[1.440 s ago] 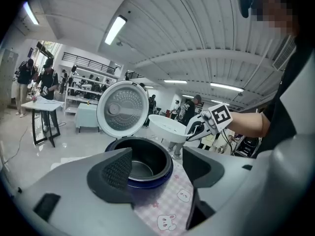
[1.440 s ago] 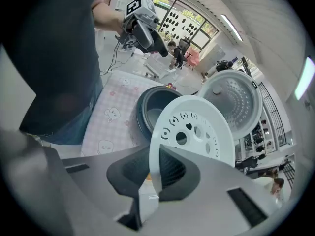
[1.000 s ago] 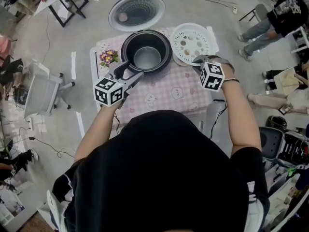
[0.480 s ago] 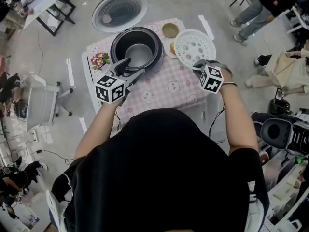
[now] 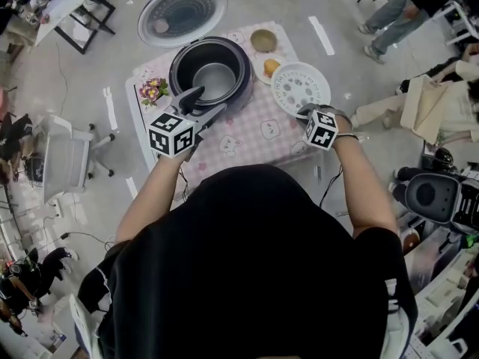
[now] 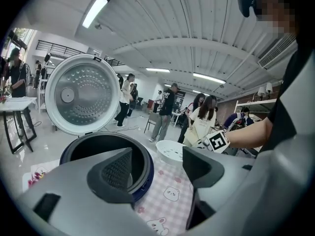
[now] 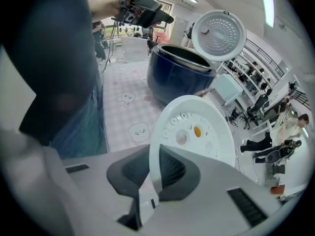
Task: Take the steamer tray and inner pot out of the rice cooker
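The dark blue rice cooker (image 5: 179, 58) stands on the checked table with its lid (image 5: 182, 12) swung open; the metal inner pot (image 5: 215, 79) sits inside. My left gripper (image 5: 203, 102) hovers open just in front of the cooker's near rim, and in the left gripper view nothing lies between its fingers (image 6: 118, 168), with the cooker (image 6: 142, 173) right behind them. My right gripper (image 5: 307, 111) is shut on the near rim of the white perforated steamer tray (image 5: 301, 87), held low to the right of the cooker. In the right gripper view the tray (image 7: 194, 132) stands tilted in the right gripper (image 7: 153, 173).
A small bowl (image 5: 263, 40) and a plate with an orange item (image 5: 269, 67) sit behind the tray. A flower bunch (image 5: 152, 90) lies at the table's left edge. People and chairs stand around; a cable hangs off the table's right side.
My right gripper has sunk toward the table with the steamer tray and rolled, bringing the tray lower beside the cooker. My left gripper has edged slightly toward the cooker's rim.
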A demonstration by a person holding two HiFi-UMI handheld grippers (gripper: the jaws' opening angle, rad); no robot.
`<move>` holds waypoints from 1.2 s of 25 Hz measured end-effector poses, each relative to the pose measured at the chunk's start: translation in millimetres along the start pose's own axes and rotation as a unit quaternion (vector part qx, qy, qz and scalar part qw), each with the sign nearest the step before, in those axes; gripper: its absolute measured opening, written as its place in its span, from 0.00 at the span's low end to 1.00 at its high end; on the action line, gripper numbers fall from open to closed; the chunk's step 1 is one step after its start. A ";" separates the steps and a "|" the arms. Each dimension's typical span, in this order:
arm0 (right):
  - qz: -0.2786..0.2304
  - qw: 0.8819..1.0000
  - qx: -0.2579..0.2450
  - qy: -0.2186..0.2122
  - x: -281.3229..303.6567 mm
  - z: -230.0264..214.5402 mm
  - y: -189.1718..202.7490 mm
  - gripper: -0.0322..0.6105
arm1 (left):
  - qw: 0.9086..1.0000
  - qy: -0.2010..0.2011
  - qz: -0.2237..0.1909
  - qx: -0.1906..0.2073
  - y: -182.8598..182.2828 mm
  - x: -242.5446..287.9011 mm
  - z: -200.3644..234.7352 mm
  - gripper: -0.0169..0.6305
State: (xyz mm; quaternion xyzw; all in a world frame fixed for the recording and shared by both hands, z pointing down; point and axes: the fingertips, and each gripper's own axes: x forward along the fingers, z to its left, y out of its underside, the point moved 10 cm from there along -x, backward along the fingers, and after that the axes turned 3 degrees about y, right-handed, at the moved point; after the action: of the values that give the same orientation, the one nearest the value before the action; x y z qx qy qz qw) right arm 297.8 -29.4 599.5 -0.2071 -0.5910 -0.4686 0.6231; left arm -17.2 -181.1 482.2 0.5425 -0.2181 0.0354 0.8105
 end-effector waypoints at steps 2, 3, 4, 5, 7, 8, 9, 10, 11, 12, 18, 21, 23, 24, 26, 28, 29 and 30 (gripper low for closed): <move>0.000 1.000 0.010 -0.004 9.1 6.9 4.2 0.11 | 1.000 -0.001 0.002 0.001 0.6 -1.5 -2.1 0.54; 0.000 1.000 0.015 -0.007 12.8 10.2 6.3 0.11 | 1.000 -0.002 0.002 0.001 0.7 -2.5 -3.2 0.54; 0.001 1.000 0.019 -0.011 16.5 13.3 8.2 0.11 | 1.000 -0.003 0.003 -0.001 0.9 -3.4 -3.9 0.54; 0.002 1.000 0.024 -0.016 20.5 16.2 10.0 0.11 | 1.000 -0.004 0.003 -0.003 1.3 -4.0 -3.9 0.54; 0.006 0.999 0.031 -0.028 29.8 20.7 13.3 0.11 | 1.000 -0.006 0.005 -0.006 2.7 -4.6 -3.0 0.54; 0.008 0.999 0.033 -0.032 34.7 22.4 14.9 0.11 | 1.000 -0.006 0.006 -0.007 3.8 -4.7 -2.6 0.54; 0.009 0.999 0.035 -0.036 39.4 24.3 16.5 0.11 | 1.000 -0.006 0.008 -0.007 4.9 -4.9 -2.3 0.54; 0.010 0.999 0.037 -0.038 43.9 26.3 17.9 0.11 | 1.000 -0.007 0.009 -0.008 6.1 -5.5 -2.2 0.54; 0.010 0.998 0.040 -0.040 48.2 28.6 19.0 0.11 | 1.000 -0.008 0.011 -0.008 7.4 -6.4 -2.1 0.54; 0.010 0.998 0.042 -0.041 52.3 31.0 19.9 0.11 | 1.000 -0.010 0.013 -0.009 8.5 -7.6 -2.0 0.54; 0.017 0.997 0.052 -0.051 78.3 40.5 23.4 0.11 | 1.000 -0.016 0.019 -0.014 12.5 -8.7 1.0 0.54; 0.026 0.997 0.046 -0.058 87.3 45.1 29.7 0.11 | 1.000 -0.017 0.020 -0.017 12.6 -6.1 0.0 0.54; 0.032 0.997 0.038 -0.061 91.7 47.9 33.8 0.11 | 0.999 -0.020 0.019 -0.019 11.5 -5.9 0.7 0.54; 0.034 0.997 0.036 -0.063 93.7 49.5 34.9 0.11 | 0.999 -0.023 0.019 -0.020 11.1 -6.6 1.6 0.54; 0.035 0.997 0.031 -0.068 98.3 53.2 35.6 0.11 | 0.999 -0.027 0.019 -0.023 11.1 -8.2 3.6 0.54; 0.035 0.996 0.029 -0.073 104.3 56.5 36.3 0.11 | 0.999 -0.029 0.023 -0.023 12.5 -8.9 5.2 0.54; 0.036 0.996 0.029 -0.075 107.5 58.2 37.0 0.11 | 0.999 -0.029 0.024 -0.024 13.4 -8.7 5.7 0.54; 0.038 0.996 0.027 -0.078 110.6 60.0 37.8 0.12 | 0.999 -0.029 0.026 -0.025 14.5 -8.4 6.0 0.54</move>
State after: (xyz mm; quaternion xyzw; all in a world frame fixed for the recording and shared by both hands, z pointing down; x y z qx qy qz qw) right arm 281.3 -0.3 726.6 -0.2482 -0.6421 -0.4106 0.5979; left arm -31.0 -179.1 493.3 0.5173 -0.2565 0.0348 0.8157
